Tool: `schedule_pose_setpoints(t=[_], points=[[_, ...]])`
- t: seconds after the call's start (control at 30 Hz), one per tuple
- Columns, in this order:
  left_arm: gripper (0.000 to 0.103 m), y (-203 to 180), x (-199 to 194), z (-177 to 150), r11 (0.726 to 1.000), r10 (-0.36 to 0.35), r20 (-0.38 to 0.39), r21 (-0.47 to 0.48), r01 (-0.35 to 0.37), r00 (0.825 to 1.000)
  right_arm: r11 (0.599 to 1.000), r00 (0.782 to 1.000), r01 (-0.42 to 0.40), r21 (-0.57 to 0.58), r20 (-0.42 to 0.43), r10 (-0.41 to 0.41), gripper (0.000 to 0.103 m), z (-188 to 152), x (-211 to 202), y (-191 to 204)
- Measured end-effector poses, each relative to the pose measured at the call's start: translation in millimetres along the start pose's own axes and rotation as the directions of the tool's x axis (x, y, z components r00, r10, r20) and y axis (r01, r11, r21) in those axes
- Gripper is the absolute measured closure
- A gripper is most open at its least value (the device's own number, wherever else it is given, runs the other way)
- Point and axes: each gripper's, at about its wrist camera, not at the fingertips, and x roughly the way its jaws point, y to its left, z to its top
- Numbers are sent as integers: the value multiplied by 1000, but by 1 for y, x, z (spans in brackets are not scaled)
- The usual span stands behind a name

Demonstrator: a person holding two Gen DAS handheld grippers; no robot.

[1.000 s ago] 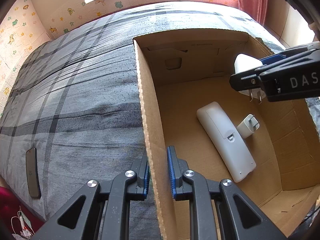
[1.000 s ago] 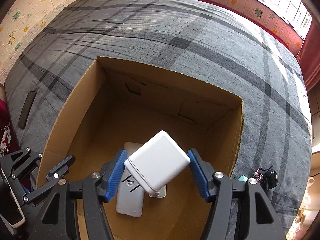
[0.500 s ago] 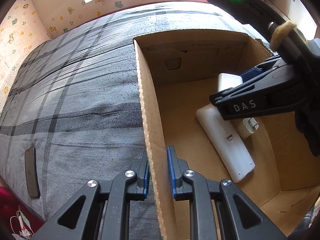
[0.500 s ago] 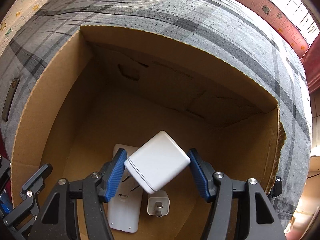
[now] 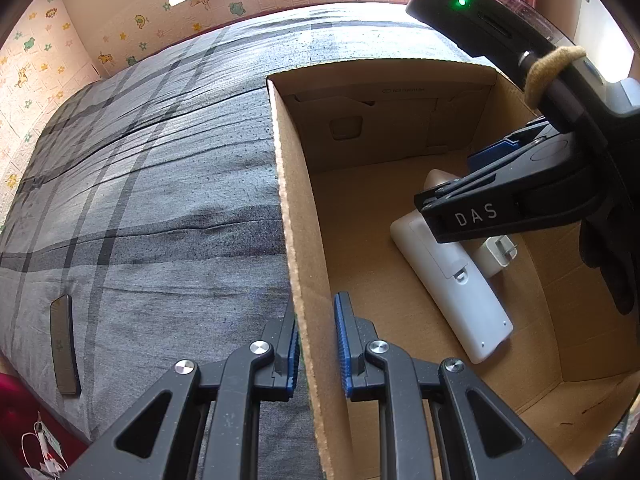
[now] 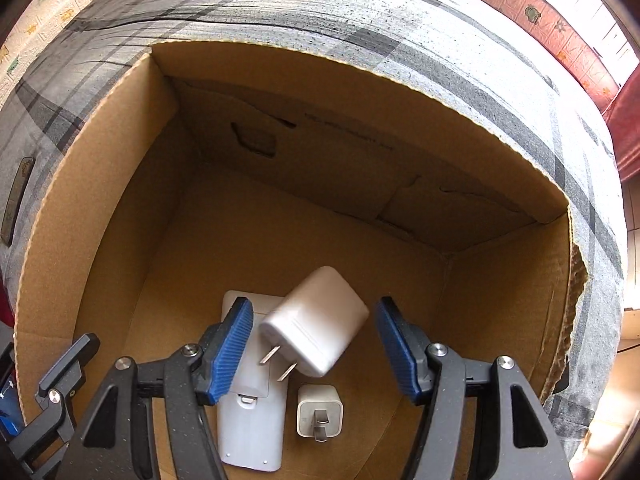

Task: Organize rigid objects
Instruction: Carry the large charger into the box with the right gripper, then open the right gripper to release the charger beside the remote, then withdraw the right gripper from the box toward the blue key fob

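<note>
An open cardboard box point(image 5: 288, 200) stands on a grey plaid bed. My left gripper point(image 5: 318, 344) is shut on the box's near left wall, one pad on each side. On the box floor lie a white remote point(image 6: 248, 432) and a small white plug adapter point(image 6: 319, 410). My right gripper point(image 6: 316, 344) points down into the box with its jaws open. Between them, touching neither pad, a larger white charger point(image 6: 314, 322) sits tilted over the remote's far end, prongs toward the camera. In the left wrist view the right gripper's finger hides most of the charger point(image 5: 440, 180).
The grey plaid bedspread point(image 5: 160, 180) spreads to the left of the box and behind it. A dark flat object point(image 5: 64, 348) lies near the bed's left edge. Cables point(image 5: 40, 448) lie on the floor below it. The far half of the box floor point(image 6: 280, 232) is bare cardboard.
The right gripper came down into the box. Its pads, pressed on the large charger before, now stand apart from it, and the charger has dropped lower onto the remote's end.
</note>
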Motion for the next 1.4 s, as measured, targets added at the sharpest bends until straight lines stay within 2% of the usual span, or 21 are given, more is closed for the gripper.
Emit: schedule_pose_setpoints(t=[0.17,0.4,1.07,1.27,1.4], points=[[85,0,1,0,1000,2,0,2,-2,1000,1000,1000,-9,5,28,9,24,0,-11,4],[85,1,0,0,1000,-2,0,-6,2,1000,1000,999,-2,8,53,2,24,-1,-22,6],[85,-3,-1,2,1000,16,-3,7,-16,1000,998,990,23,59,139,-31,23,-38,-83,-9],[85,-2,-1,1,1000,16,-3,5,-16,1000,996,987,18,84,155,-31,17,-44,-93,-17],[85,-3,-2,1,1000,19,-2,7,-19,1000,994,983,7,106,180,-26,10,-51,-103,-25]])
